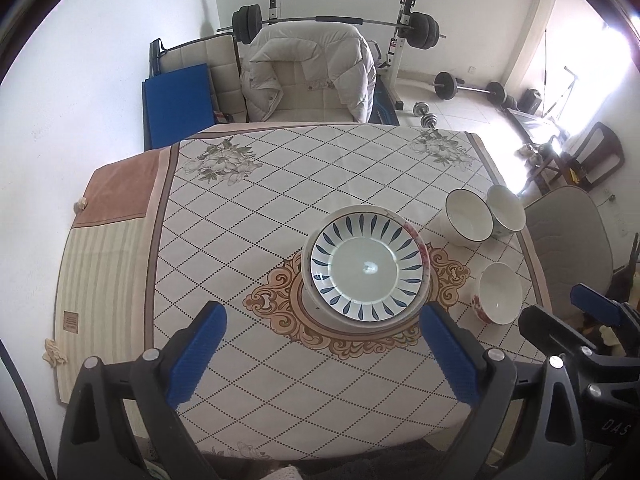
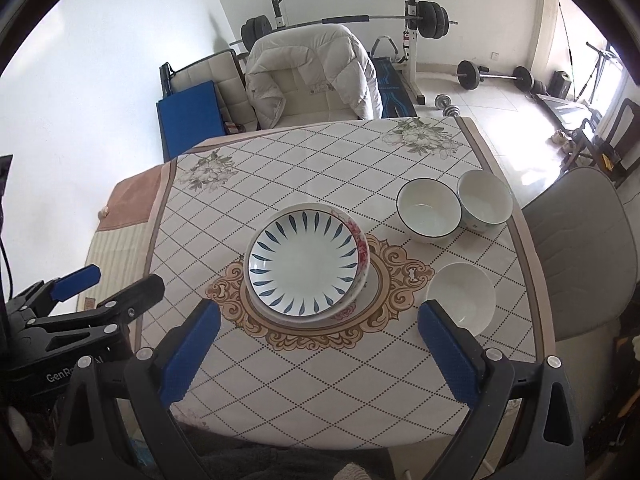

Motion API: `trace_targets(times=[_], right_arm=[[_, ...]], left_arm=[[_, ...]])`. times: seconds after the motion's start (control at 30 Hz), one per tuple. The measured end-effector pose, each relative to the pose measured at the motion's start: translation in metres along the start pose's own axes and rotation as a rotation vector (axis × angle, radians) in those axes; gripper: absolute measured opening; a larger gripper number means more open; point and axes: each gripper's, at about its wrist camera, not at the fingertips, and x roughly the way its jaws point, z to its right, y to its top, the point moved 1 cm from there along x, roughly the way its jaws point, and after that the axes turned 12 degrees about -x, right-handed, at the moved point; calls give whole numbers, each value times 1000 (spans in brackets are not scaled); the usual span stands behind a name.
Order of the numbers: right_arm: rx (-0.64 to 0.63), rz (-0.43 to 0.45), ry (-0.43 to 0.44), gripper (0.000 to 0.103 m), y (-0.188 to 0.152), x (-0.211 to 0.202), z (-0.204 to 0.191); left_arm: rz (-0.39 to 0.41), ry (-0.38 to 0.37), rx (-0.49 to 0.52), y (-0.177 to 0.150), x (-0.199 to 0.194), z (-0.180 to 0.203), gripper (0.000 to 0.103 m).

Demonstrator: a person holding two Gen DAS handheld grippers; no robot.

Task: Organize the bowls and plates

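Left gripper [image 1: 320,344]: jaws wide apart, nothing between the blue pads, held above the near part of the table; the right wrist view shows it from the side at far left.
Plate stack [image 1: 367,270]: a blue-leaf plate on top of red-flowered dishes, sitting on the gold medallion at the table's middle, clear of both grippers.
Right gripper [image 2: 320,338]: jaws spread wide, empty, above the near table edge; in the left wrist view only its side appears at far right.
Bowls: 2 white bowls [image 2: 427,210] [image 2: 485,196] touch each other near the right edge; a 3rd bowl [image 2: 460,296] stands nearer, apart from them.
Only in left wrist view: red flower print on the outside of the 3rd bowl.
Only in right wrist view: the red-flowered rim under the top plate, plainly seen.
Table [image 2: 320,380]: cloth with a dotted diamond grid and grey flower corners.
Room: padded chair with a white puffy jacket [image 1: 308,72] behind the table, barbell rack [image 1: 336,20] at the wall, grey chair [image 2: 580,256] at right.
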Motion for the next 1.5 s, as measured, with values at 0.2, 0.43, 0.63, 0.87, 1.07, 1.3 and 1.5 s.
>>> trace_targets(times=[0.2, 0.43, 0.63, 0.87, 1.07, 1.3, 1.5], right_arm=[[133, 72, -13, 101, -18, -10, 53], [244, -37, -67, 101, -46, 17, 155], [280, -211, 7, 100, -68, 87, 234], [238, -383, 144, 92, -85, 175, 282], [223, -475, 270, 57, -90, 227, 300], [222, -559, 341, 14, -91, 264, 294], [202, -575, 333, 12, -84, 273, 288]], left_arm=[[72, 3, 85, 0, 9, 34, 99], [-11, -12, 89, 1, 49, 91, 99], [-205, -34, 147, -10, 121, 160, 94], [-426, -21, 130, -36, 212, 219, 46], [-537, -22, 86, -51, 259, 236, 33], [-599, -48, 54, -59, 281, 245, 18], [-591, -31, 40, -58, 283, 250, 15]])
